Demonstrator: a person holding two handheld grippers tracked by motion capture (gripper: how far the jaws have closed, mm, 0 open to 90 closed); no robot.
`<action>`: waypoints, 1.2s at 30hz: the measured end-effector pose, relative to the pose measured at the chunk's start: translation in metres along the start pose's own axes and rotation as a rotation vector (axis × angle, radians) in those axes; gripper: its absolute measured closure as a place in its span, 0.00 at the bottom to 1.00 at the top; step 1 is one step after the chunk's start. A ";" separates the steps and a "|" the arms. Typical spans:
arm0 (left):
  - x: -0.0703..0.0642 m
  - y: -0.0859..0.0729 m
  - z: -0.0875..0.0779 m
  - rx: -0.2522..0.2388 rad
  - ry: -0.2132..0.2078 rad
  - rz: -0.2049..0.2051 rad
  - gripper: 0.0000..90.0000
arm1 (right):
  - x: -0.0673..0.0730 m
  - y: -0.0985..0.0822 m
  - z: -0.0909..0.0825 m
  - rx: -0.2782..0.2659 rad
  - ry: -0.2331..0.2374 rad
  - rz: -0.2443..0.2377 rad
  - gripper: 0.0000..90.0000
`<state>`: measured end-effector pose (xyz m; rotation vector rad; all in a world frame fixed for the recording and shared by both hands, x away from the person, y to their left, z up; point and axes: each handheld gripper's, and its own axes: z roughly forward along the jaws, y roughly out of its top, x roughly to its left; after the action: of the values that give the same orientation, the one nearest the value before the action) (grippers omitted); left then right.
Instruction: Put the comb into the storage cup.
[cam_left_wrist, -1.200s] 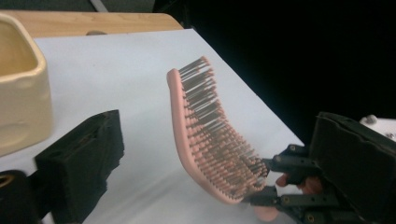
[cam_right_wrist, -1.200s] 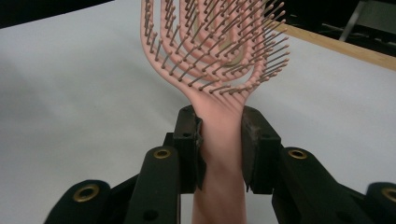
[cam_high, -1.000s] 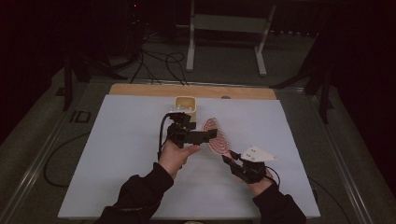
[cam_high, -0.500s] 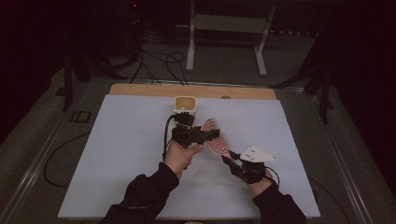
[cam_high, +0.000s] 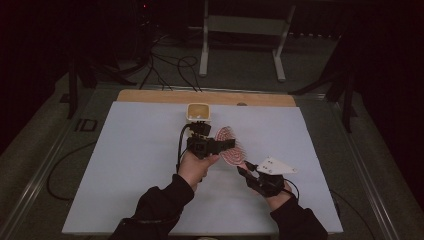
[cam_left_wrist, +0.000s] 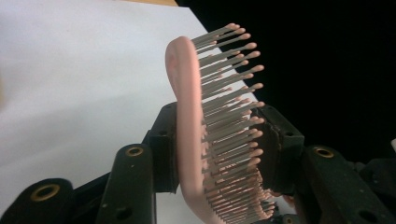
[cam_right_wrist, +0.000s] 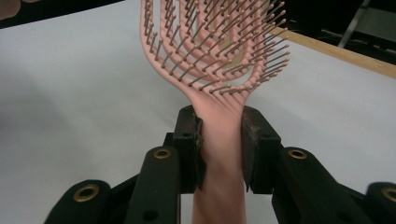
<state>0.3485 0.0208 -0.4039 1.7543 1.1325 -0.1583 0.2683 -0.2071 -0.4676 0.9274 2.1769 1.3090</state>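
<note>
Two hands are working one pink hairbrush (cam_high: 229, 145) above the white table (cam_high: 125, 165), and from overhead the brush is showing as a small ribbed oval hanging in the air between them, just in front of a cream-coloured cup (cam_high: 198, 112) standing near the far wooden edge. The right gripper (cam_high: 248, 171) is reaching in from the lower right and pinching the brush by its handle; the right gripper view is making that plain, with the two black jaws pressing on either side of the smooth pink stem (cam_right_wrist: 219, 135) and the open, vented head fanning out above them, bristles pointing toward the camera. The overhead picture is too dark and too small to be giving that detail. The left gripper (cam_high: 226, 144) is coming in from the left at the brush head, and its jaws have just been closing. The left gripper view is showing the head edge-on (cam_left_wrist: 187, 107): the curved pink back is lying against one jaw, and the tips of the grey bristles (cam_left_wrist: 233, 93) are meeting the other, so the gripper is clamping the head across its thickness. That view is also showing the brush standing upright and clear of the table. Only from above are the dark sleeves, the trailing cables and the grey three-cornered plate (cam_high: 274, 165) on the right gripper coming into sight.
</note>
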 end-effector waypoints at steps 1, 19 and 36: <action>0.000 0.000 0.000 -0.002 -0.002 -0.001 0.65 | 0.000 0.000 0.000 -0.002 -0.001 0.002 0.78; -0.012 0.003 -0.005 -0.027 -0.045 0.022 0.72 | -0.002 -0.001 0.001 -0.022 0.023 0.025 0.77; -0.019 0.011 -0.016 -0.040 -0.027 0.109 0.73 | -0.001 -0.002 0.007 0.020 0.101 0.067 0.24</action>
<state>0.3402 0.0204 -0.3780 1.7690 1.0116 -0.0923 0.2729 -0.2042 -0.4725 0.9689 2.2561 1.3958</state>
